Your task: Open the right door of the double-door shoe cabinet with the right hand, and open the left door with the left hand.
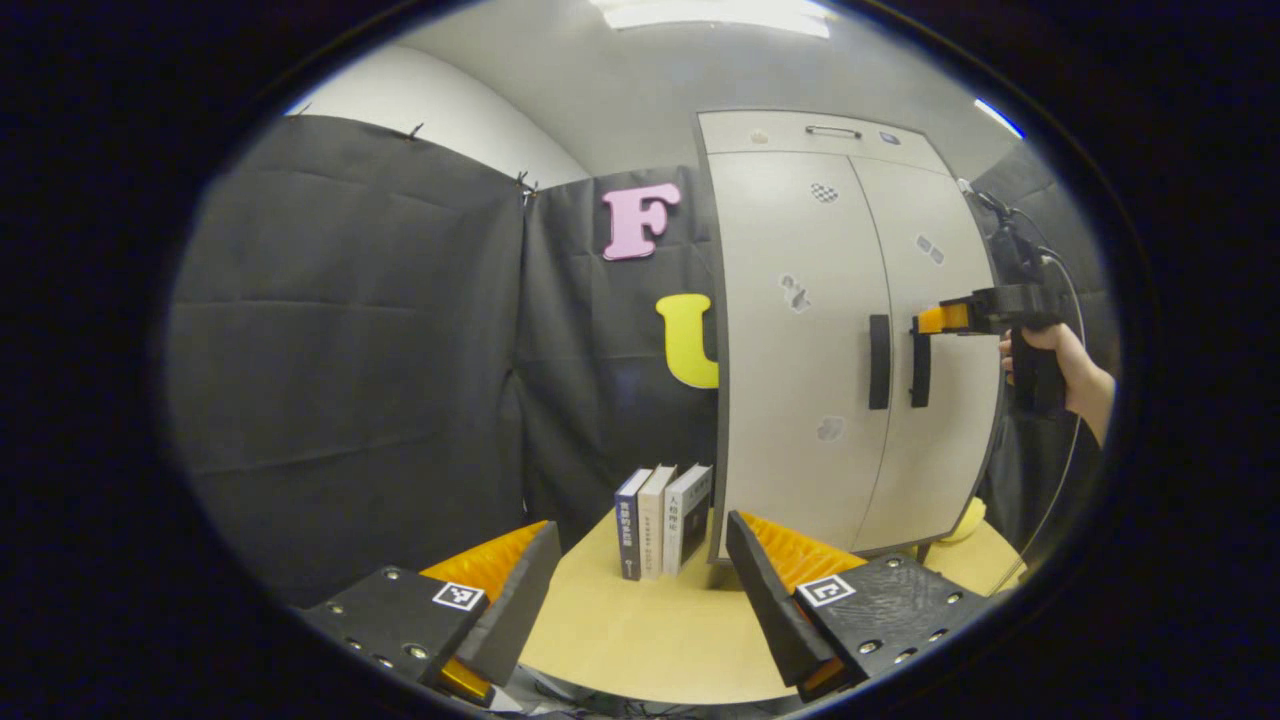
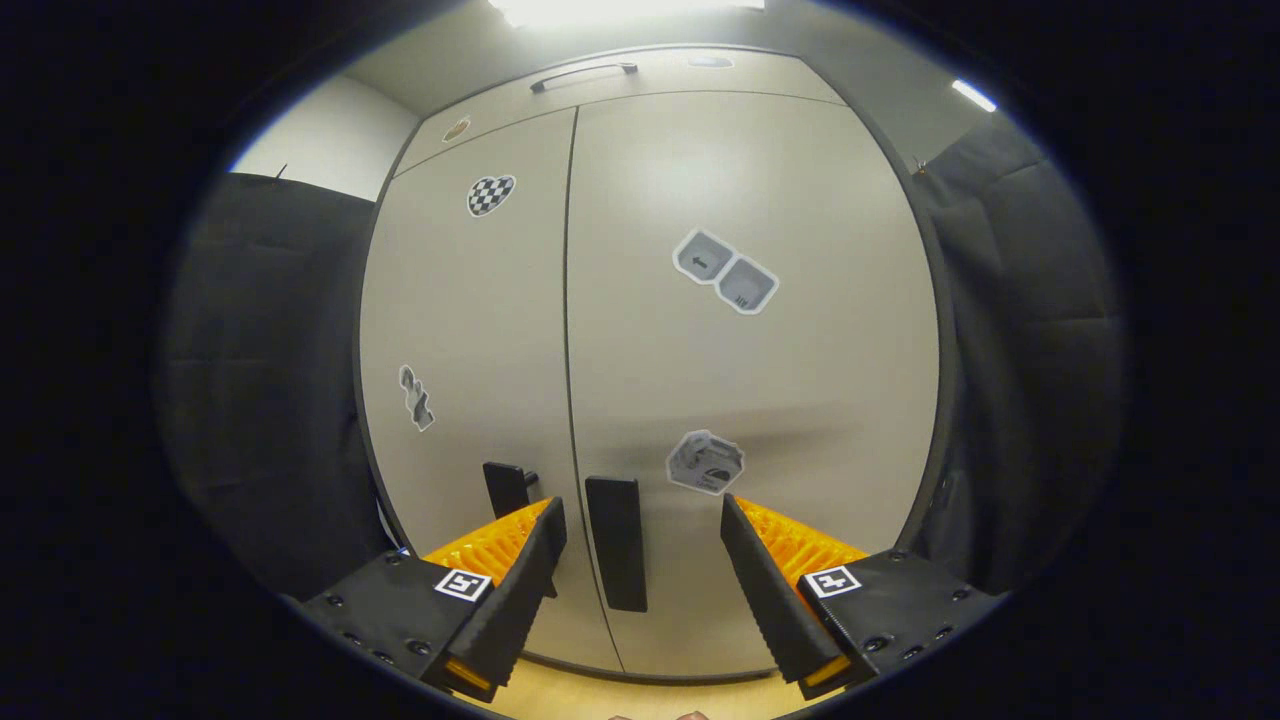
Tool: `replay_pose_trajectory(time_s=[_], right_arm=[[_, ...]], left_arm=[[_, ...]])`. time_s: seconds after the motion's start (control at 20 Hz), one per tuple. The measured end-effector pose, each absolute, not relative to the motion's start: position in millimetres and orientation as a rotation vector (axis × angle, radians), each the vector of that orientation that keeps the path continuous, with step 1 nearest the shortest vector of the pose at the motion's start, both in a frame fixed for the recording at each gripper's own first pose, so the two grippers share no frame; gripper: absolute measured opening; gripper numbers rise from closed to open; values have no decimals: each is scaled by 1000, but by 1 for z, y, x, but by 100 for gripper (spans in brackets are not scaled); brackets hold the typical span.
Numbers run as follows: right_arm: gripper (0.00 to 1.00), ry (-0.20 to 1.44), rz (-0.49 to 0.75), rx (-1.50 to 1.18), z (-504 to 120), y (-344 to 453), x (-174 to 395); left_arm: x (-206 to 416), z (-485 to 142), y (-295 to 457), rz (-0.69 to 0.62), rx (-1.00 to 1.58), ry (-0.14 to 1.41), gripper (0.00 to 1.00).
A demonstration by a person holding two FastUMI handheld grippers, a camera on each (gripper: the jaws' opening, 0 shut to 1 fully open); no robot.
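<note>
Black cloth backs the shoe cabinet, right of centre in the left gripper view, doors closed. Your right gripper is spread around the right door handle, partly hiding the left handle. Your left gripper is spread, empty.

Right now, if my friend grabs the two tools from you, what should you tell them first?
Right tool: open, its fingers either side of the right door's handle, not yet closed on it.
Left tool: open, holding nothing, back over the table, away from the cabinet.
Both doors are shut; the left door's handle is untouched.
Books stand beside the cabinet.
Done: the right tool's approach.
Left: grip and pull the right door, then bring the left tool in and open the left door.
</note>
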State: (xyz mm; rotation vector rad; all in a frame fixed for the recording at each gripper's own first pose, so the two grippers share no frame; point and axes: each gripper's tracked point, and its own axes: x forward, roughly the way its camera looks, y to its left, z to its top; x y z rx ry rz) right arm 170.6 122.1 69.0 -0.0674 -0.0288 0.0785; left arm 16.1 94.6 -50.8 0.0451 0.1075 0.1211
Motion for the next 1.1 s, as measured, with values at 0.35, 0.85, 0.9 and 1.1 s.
replay_pose_trajectory(time_s=[0.35, 0.85, 0.9, 1.1], right_arm=[[98, 20, 34, -82, 59, 127, 193], [84, 105, -6, -98, 33, 130, 219], [70, 104, -17, -91, 34, 129, 217], [36, 117, -17, -11, 31, 132, 218]], left_arm=[[7, -75, 135, 194, -48, 145, 98], [3, -84, 145, 201, -33, 151, 96], [3, -86, 146, 199, -32, 155, 96], [3, -92, 150, 185, -22, 160, 97]])
